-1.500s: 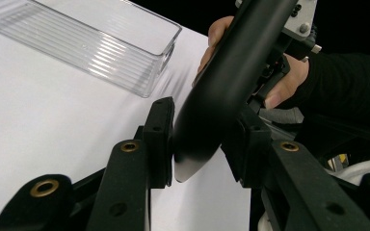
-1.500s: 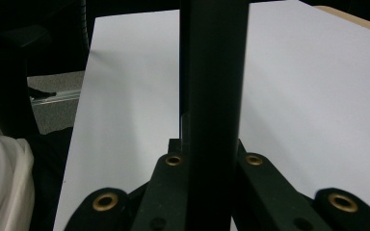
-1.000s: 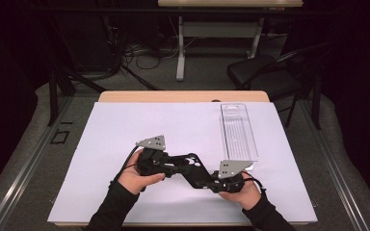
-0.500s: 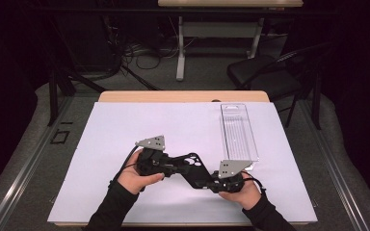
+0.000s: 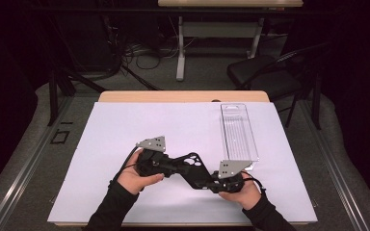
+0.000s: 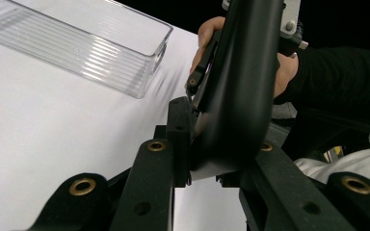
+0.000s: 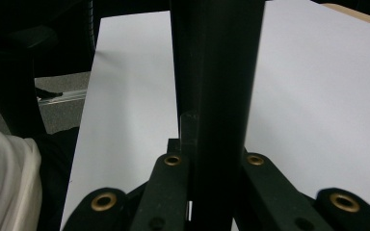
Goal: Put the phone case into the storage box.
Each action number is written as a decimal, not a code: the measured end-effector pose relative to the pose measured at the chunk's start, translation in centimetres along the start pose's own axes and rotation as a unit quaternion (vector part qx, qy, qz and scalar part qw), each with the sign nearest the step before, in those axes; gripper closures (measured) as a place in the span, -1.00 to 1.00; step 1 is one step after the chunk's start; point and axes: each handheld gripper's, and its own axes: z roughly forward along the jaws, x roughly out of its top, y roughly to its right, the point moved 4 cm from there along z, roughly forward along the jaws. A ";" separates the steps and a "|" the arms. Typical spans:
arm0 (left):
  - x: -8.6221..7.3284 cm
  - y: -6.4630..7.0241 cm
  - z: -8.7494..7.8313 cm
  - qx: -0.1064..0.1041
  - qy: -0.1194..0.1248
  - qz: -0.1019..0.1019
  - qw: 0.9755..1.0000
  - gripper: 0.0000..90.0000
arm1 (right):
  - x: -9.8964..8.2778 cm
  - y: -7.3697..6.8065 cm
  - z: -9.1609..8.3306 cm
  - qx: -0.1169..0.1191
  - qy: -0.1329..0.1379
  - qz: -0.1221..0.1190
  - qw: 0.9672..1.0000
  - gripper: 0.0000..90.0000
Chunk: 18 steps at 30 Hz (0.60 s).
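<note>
My two grippers meet near the front of the white table cover [image 5: 115,144], both clamped on one glossy black bar [image 6: 241,91]. The left gripper [image 5: 185,166] points right. In the left gripper view its jaws [image 6: 219,154] have just been closing and now press on the bar's lower end. The right gripper [image 5: 203,180] points left. In the right gripper view the bar [image 7: 217,72] rises straight up from between the jaws of that gripper [image 7: 214,159], held tight. A hand [image 6: 284,72] holding the right gripper shows at the bar's far end.
A long clear plastic tray [image 5: 238,132] lies on the right side of the table, just beyond the right gripper, also in the left gripper view [image 6: 77,38]. A black chair [image 5: 265,72] and a second table's legs [image 5: 180,53] stand behind.
</note>
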 end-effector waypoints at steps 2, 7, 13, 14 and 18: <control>0.0 0.0 0.0 0.001 -0.001 0.001 1.000 0.79 | 0.0 0.0 0.0 0.000 0.000 0.000 1.000 0.92; 0.0 0.0 0.0 0.003 -0.002 0.003 1.000 0.79 | 0.0 0.0 0.0 -0.001 0.000 0.001 1.000 0.91; 0.0 0.0 0.0 0.007 -0.004 0.006 1.000 0.80 | 0.0 0.0 0.1 -0.001 -0.001 0.001 1.000 0.89; 0.0 0.0 0.0 0.007 -0.004 0.006 1.000 0.80 | 0.0 0.0 0.1 -0.002 -0.001 0.001 1.000 0.88; 0.0 0.0 0.0 0.010 -0.003 0.005 1.000 0.80 | 0.0 0.0 0.1 -0.003 0.001 0.002 1.000 0.87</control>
